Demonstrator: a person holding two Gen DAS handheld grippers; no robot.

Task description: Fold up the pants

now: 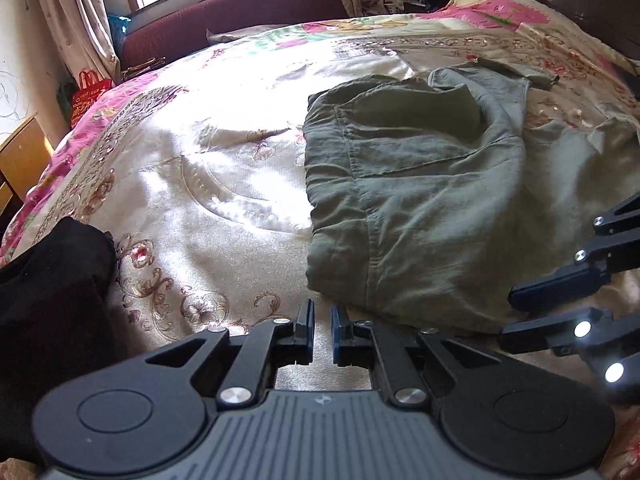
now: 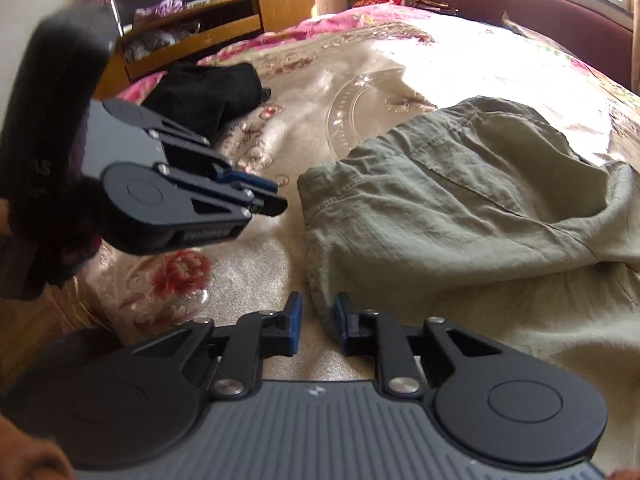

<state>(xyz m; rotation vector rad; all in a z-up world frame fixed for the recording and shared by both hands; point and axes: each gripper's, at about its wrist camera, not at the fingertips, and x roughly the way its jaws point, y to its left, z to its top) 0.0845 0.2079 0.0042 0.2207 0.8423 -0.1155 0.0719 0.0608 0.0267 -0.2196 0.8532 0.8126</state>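
Olive-green pants [image 1: 420,200] lie rumpled on the floral bedspread [image 1: 200,168], waistband toward the left, legs running off to the right. My left gripper [image 1: 322,312] hovers just short of the pants' near corner, jaws a small gap apart and empty. My right gripper [image 2: 318,308] is at the near edge of the pants [image 2: 460,208], jaws apart with nothing between them. The right gripper also shows at the right of the left wrist view [image 1: 516,316], and the left gripper at the left of the right wrist view [image 2: 276,196].
A black garment [image 1: 52,280] lies on the bed's left corner; it also shows in the right wrist view [image 2: 204,88]. A maroon headboard [image 1: 240,12] and curtains stand at the far side. A wooden cabinet [image 2: 224,28] is beside the bed.
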